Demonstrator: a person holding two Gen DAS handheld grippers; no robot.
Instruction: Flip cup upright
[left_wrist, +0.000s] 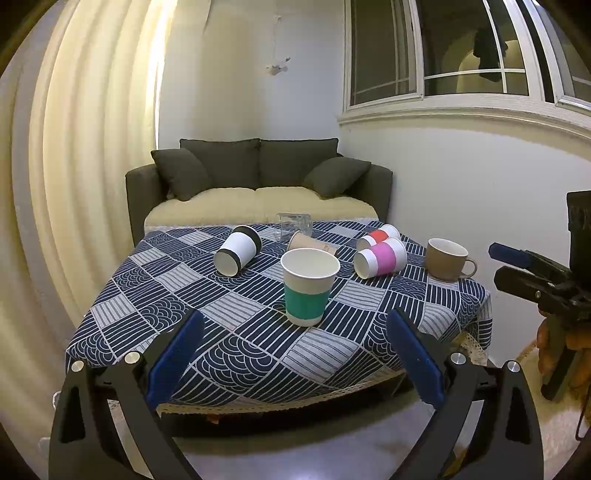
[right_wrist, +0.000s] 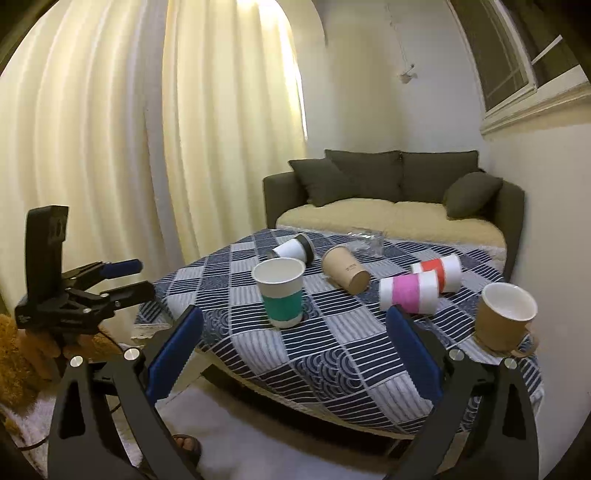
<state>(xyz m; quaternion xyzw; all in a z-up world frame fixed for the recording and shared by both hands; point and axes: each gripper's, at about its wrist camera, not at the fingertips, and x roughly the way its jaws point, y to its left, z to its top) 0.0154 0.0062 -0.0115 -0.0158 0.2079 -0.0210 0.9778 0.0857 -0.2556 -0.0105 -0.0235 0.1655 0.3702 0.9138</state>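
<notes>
From the left wrist view, you are holding the left gripper (left_wrist: 295, 354) back from the near edge of the table (left_wrist: 258, 373), its blue pads spread wide and gripping nothing; the teal-banded cup (left_wrist: 309, 288) is already standing upright just ahead of it; behind it, 4 paper cups are lying on their sides: the black-banded cup (left_wrist: 238, 250) to the left, the brown paper cup (left_wrist: 312, 245) in the middle, and the pink-banded cup (left_wrist: 380, 257) with the red-banded cup (left_wrist: 378, 236) to the right; a clear glass (left_wrist: 294, 225) is sitting near the far edge, its pose hard to read, and the brown mug (left_wrist: 447, 258) is standing upright at the right; the right gripper (left_wrist: 524, 269) is showing at the right edge.

From the right wrist view, you are keeping the right gripper (right_wrist: 295, 350) off the table too, jaws wide apart and empty; the pink-banded cup (right_wrist: 408, 291) is lying nearest its right pad, touching the red-banded cup (right_wrist: 437, 273) behind; the brown paper cup (right_wrist: 345, 275) is lying with its base toward you; the left gripper (right_wrist: 122, 280) is hovering at the left.

You are probably between cups, choosing the next one; the next move is calling for a reach onto the table, closing on a fallen cup's wall without crushing it, then rotating it onto its base.
</notes>
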